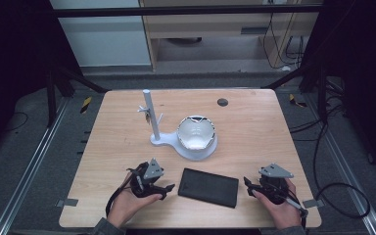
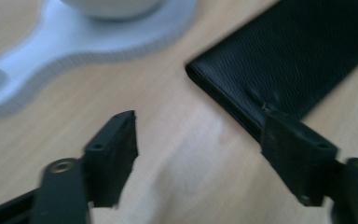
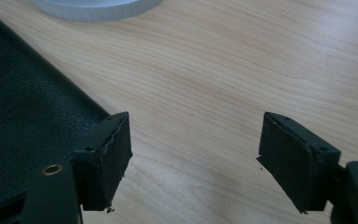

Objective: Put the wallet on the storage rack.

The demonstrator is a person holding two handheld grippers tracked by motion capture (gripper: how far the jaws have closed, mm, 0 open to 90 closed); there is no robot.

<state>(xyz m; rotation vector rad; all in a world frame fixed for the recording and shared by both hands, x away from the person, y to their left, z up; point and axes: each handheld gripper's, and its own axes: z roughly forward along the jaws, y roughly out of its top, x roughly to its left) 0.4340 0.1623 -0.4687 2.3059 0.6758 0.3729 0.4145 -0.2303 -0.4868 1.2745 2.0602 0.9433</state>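
A flat black case [image 1: 208,187] lies near the table's front edge, between my two grippers. My left gripper [image 1: 168,191] is just left of the case, low over the table and pointing at its left end. In the left gripper view the jaws [image 2: 198,135] stand open over bare wood, and the case [image 2: 298,51] lies ahead to the right, with its near edge by the right jaw. My right gripper [image 1: 247,187] faces the case's right end. In the right gripper view it [image 3: 196,140] is open over wood, with the case [image 3: 23,121] beside its left jaw.
Behind the case stands a white stand [image 1: 164,141] with an upright post [image 1: 149,115] and a round pad that carries a white bowl [image 1: 196,133]. Its base edge [image 2: 98,42] is close ahead in the left gripper view. A dark round disc [image 1: 222,102] sits near the table's far edge.
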